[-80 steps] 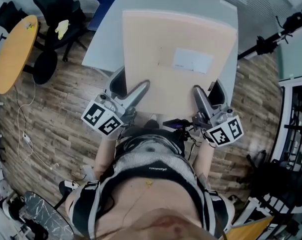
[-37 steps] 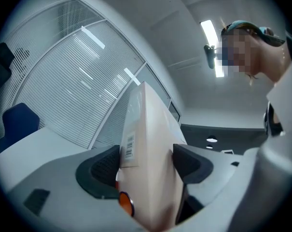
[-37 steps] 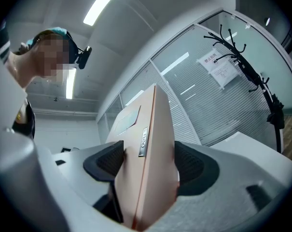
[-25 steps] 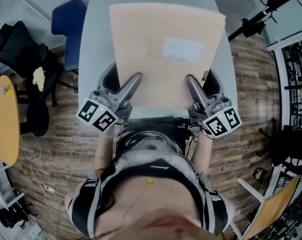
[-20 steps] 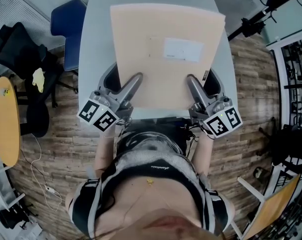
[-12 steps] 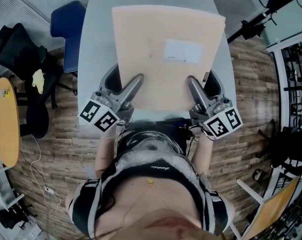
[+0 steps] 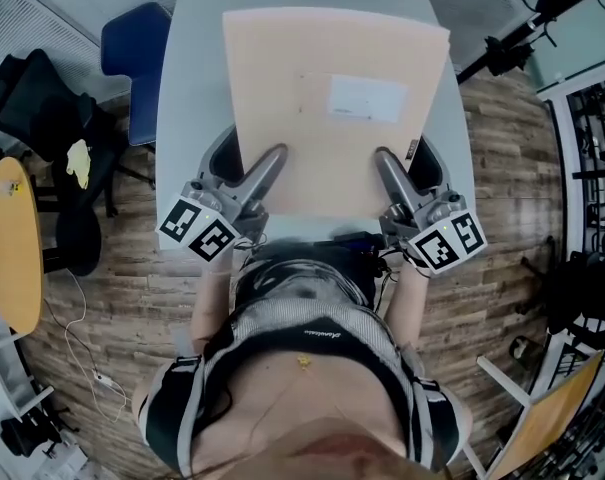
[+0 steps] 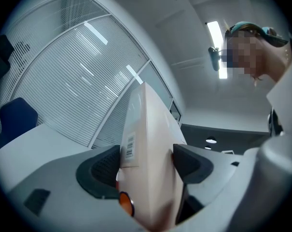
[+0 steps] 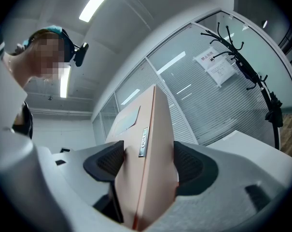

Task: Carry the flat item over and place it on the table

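Left gripper (image 7: 269, 166) and right gripper (image 7: 386, 166) clamp flat box (image 7: 332, 68). Only head view shows table (image 7: 187, 78); only left gripper view shows barcode sticker (image 8: 130, 146).

box (image 7: 337, 108): matt smooth cardboard | label (image 7: 364, 98): white smooth paper | table (image 7: 187, 88): smooth matt grey | floor (image 7: 112, 298): rough wood planks | pads (image 8: 104, 164): black, ribbed, matt

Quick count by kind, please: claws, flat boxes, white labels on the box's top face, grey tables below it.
Claws: 2, the left claw and the right claw, both shut on the box
Flat box: 1
White label: 1
Grey table: 1
Total: 5
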